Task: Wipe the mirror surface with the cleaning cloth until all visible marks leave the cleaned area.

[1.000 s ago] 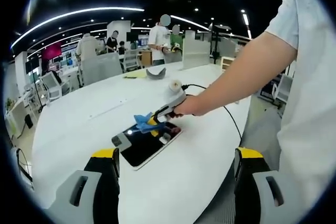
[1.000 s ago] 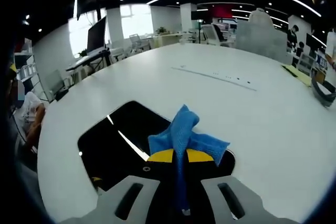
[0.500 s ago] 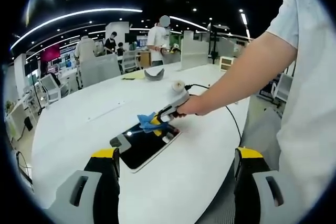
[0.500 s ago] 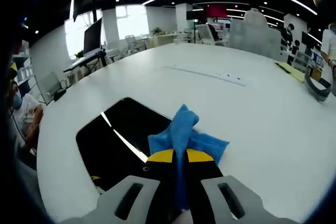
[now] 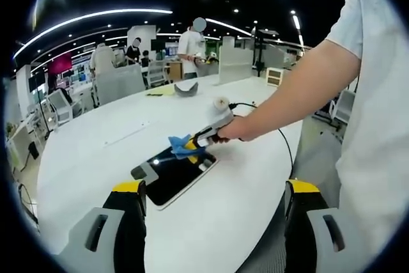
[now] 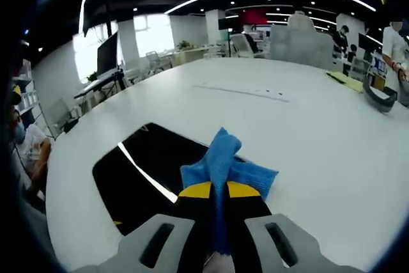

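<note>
Where the right gripper (image 6: 216,191) clamps the cloth (image 6: 225,162) on the mirror (image 5: 171,173) | left gripper (image 5: 211,202) gapes, empty

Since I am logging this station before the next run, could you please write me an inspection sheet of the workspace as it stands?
Surface: white oval table, mostly bare.
Job's things: mirror lies flat on the table, dark, reflecting ceiling light strips; blue cleaning cloth rests on its edge.
Clutter: a grey curved object and a yellow sheet at the far side.
Tongs: right tongs shut on the cleaning cloth, held over the mirror; left tongs open, holding nothing, back from the mirror.
Cables: a black cable trails from the right tongs over the table edge.
Surroundings: open office with desks, chairs and ceiling lights; people standing beyond the table.
</note>
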Motion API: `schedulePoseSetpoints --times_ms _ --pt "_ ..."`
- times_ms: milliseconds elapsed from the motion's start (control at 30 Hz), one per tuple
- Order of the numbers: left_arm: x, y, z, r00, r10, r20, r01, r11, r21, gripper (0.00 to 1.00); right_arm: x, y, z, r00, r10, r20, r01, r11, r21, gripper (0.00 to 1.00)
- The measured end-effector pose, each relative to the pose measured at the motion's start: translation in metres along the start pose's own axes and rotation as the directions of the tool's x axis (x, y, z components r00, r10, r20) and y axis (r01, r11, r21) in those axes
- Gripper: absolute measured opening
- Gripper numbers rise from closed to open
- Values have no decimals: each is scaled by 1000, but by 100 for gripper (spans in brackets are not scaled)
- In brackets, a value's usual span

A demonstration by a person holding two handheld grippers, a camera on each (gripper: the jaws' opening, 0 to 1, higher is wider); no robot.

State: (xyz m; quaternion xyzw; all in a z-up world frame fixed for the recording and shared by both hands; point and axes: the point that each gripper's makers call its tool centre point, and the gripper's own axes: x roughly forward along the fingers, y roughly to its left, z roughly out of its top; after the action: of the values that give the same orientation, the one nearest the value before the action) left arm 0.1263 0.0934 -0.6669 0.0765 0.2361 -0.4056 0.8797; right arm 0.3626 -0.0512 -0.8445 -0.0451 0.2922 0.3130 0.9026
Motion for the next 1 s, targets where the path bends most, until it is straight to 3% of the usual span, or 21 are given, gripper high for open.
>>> schedulePoseSetpoints --times_ms 367,600,1000 --pt "-1 -2 7 1000 -3 17 3 1000 16 90 -4 -2 -1 999 -31 9 31 998 50 2" --pt "-5 -3 -6 1000 -13 2 13 1000 21 90 -8 -2 -4 996 -87 7 86 992 93 2" --pt "-15 -2 -7 999 -21 27 20 999 25 89 -11 4 -6 986 -166 -5 165 977 137 2"
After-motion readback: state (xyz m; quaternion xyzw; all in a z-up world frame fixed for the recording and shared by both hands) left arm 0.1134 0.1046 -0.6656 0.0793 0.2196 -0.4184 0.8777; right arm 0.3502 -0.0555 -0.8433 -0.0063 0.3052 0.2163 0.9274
